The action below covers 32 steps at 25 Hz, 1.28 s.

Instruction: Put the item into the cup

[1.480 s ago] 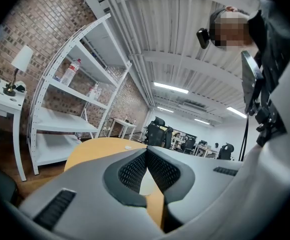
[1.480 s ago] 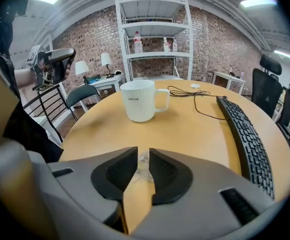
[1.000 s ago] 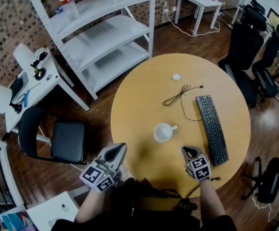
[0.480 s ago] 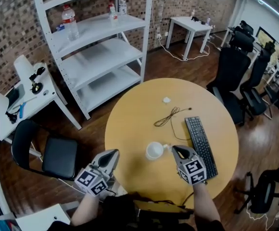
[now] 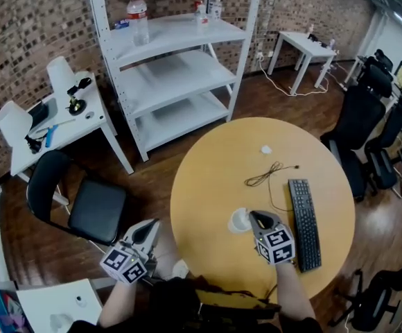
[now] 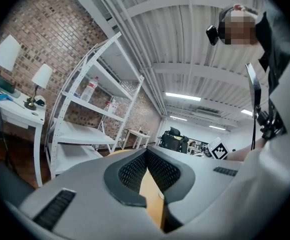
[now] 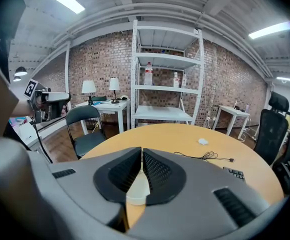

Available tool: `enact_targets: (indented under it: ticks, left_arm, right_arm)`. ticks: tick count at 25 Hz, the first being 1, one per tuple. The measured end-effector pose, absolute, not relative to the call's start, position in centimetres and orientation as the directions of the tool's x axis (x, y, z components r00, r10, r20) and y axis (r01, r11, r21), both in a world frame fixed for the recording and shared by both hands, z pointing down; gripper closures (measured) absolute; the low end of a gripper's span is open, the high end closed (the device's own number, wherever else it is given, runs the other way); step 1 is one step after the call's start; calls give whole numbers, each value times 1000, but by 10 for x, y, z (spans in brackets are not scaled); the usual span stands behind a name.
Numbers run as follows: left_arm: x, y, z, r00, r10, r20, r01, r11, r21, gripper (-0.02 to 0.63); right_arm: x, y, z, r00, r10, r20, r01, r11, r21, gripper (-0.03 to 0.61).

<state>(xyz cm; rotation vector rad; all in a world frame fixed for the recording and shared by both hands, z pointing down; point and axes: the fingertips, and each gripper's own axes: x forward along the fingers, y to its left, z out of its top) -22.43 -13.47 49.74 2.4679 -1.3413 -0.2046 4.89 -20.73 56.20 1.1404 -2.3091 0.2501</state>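
Right gripper (image 5: 251, 216) at white cup (image 5: 239, 220), toward near edge of round table (image 5: 208, 186), jaws cracking open, nothing between pads, cup just beyond tips. Small white item (image 5: 266, 149) lies well apart, toward far edge (cable (image 5: 267, 175) between it and cup). Left gripper (image 5: 152, 224) off table's left edge, jaws clenched, empty

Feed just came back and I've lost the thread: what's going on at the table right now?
A person works two grippers at the round wooden table. The right gripper hovers by the white handled cup, jaws just opening, nothing between them. The left gripper hangs shut off the table's left edge. The small white item lies on the far side, not yet in the cup.
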Motion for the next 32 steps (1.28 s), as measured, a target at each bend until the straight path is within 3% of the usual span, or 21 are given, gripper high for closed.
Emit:
enact_targets:
  ticks: [3,6,11,21,32]
  left_arm:
    - [-232,-130,511,534,-844,46,-796,-483,365,611]
    - [-237,-128,505,516,-855,47,-812,-471,345,611]
    - [-232,-131,508,557,-829,48,-784,-506,361,611]
    - [-168,-151,475,707,-707,5,-678,-677,288,611]
    - [-42,-147,450,885,-466,-26,-449,-865,223,611]
  right_arm:
    - [46,-209,579,-486,-662,570,-776,627,68,550]
    - [41,-206,588,-486,-643,592,-779,625,40,472]
    - [42,-201,582,-472,-670,572,-799,600,44,472]
    - [95,-167,511,-458,-820,342,-874,485,-9,472]
    - [223,-66,468,-202,-964,176,-978,207,11,474]
